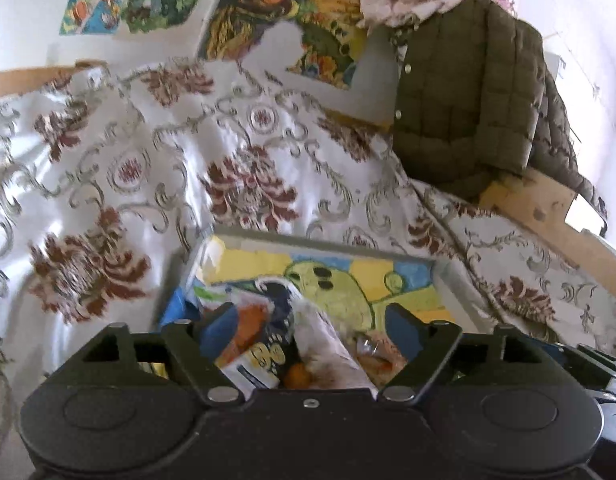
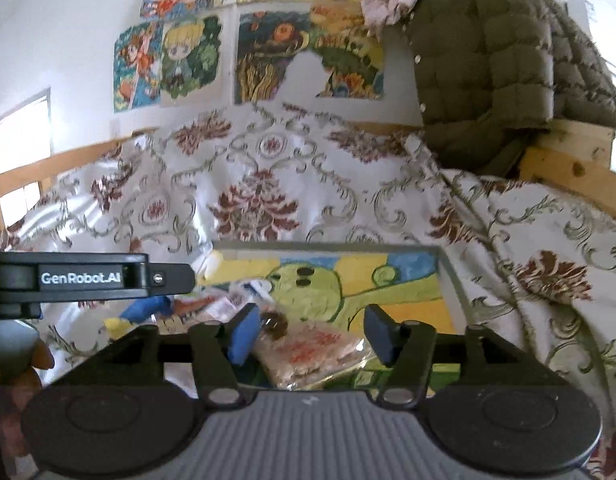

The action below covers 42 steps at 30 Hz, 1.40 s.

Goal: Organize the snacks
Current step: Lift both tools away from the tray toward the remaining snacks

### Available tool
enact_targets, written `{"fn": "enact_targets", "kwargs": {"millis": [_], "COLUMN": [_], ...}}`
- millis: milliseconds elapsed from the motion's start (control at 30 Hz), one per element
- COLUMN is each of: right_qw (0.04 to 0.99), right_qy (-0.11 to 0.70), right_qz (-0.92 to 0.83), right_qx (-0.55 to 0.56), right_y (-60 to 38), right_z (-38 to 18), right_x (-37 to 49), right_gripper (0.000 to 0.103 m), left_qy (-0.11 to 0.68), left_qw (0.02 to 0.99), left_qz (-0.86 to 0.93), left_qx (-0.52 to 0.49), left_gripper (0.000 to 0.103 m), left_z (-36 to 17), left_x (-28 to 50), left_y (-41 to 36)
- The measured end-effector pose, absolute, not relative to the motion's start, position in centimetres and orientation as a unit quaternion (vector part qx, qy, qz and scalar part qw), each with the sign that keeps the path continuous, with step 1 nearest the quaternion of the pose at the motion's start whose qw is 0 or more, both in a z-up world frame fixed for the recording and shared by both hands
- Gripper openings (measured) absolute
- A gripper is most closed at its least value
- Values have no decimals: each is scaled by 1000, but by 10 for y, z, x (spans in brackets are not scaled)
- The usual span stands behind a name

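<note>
Snack packets lie heaped on a painted tray (image 2: pixel 448 280) set on the bed's floral cover (image 1: pixel 248 152).

Left hand-held gripper (image 1: pixel 308 328): jaws apart over the pile at the tray's left end, pressing nothing.

Right hand-held gripper (image 2: pixel 312 330): jaws apart, a clear packet of pale biscuits (image 2: pixel 312 354) below, untouched.

Likely light, crinkly, slippery film, brittle contents; best pinched at a sealed edge.

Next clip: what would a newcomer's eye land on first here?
Probably the tray with its bright yellow-green cartoon painting, lying on the floral cloth with snack packets piled at its near end. Both the left gripper and right gripper hang open over the snacks. Behind, an olive quilted jacket hangs beside colourful wall pictures.
</note>
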State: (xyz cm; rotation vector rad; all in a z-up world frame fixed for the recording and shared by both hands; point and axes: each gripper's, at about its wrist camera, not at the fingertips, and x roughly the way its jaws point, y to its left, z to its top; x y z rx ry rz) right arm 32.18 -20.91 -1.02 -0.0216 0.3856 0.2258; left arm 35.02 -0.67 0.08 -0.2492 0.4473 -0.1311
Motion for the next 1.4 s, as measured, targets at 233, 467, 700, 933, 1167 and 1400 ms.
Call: {"fn": "enact_targets", "kwargs": {"millis": [233,467,700,933,1167,1400], "right_qw": [983,988,990,990,988,984], "right_qy": [157,123,111,129,145,168], "right_qz": [95,89,76,54,51,60], "right_qx": [19,37,40,34,28,18], "right_y": [-224,-239,-248,-256,-251,-239], "right_z": [14,37,43,28,20,13], "right_x": [296,264,223,184,152,121], "right_gripper": [89,103,103,103,103,103], "left_qy": [175,148,142,156,191,230], "left_qw": [978,986,988,987,981,973], "left_qz": [-39,-29,-17,-14,0,14], "left_qx": [-109,-73,-54,-18,6,-9], "left_gripper": [102,102,102,102,102,102], "left_z": [27,47,53,45,31,21], "left_x": [319,280,242,198,155,119], "left_y": [-2,-5,-10,-14,-6,11]}}
